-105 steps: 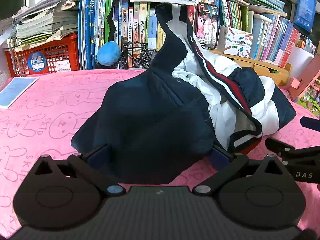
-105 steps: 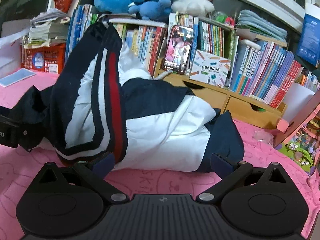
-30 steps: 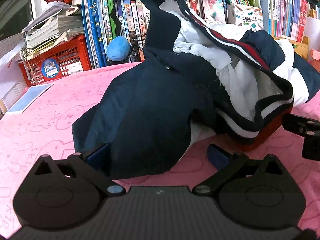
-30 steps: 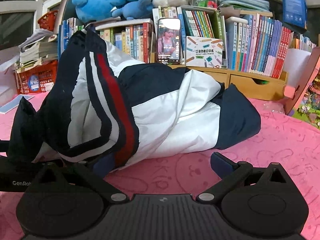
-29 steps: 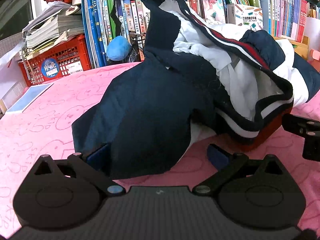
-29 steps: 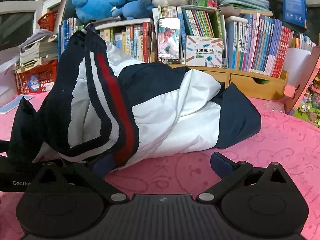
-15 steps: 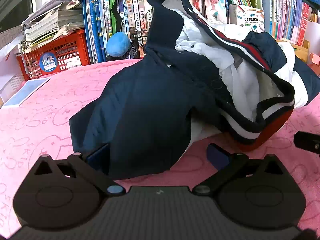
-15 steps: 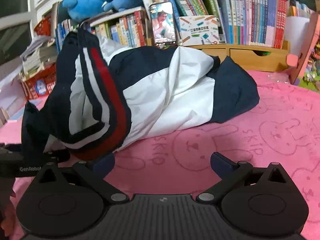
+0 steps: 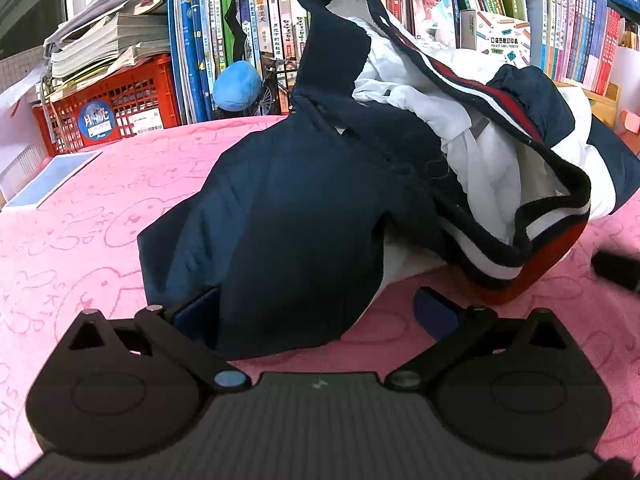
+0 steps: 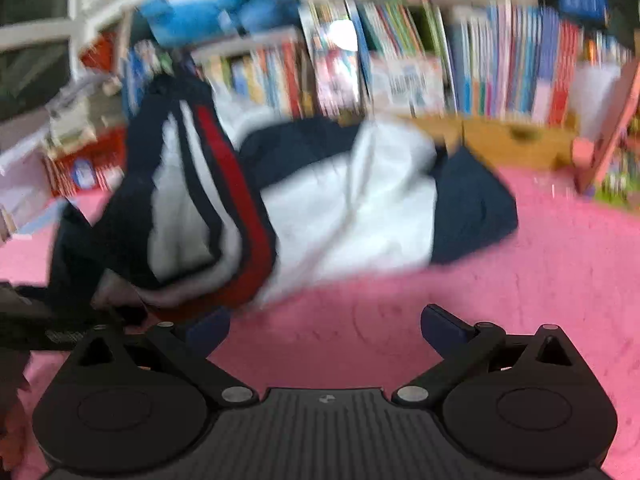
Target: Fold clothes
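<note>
The jacket (image 9: 304, 208) lies in a rumpled heap on my bench, navy panels over white ones, with a striped navy, white and red band (image 9: 536, 248) sagging at its near right edge. It rests on the pink bunny-print cloth (image 9: 80, 232) that covers the bench. My left gripper (image 9: 316, 312) has its fingers (image 9: 434, 314) spread wide; the navy hem drapes between them and over the left one, not pinched. My right gripper (image 10: 324, 330) is also spread wide, with only pink cloth between its fingers, just in front of the jacket; this view is blurred. Behind the jacket stand rows of books (image 9: 200, 40), a red crate (image 9: 116, 100) stacked with papers, and a blue ball (image 9: 236, 86).
</note>
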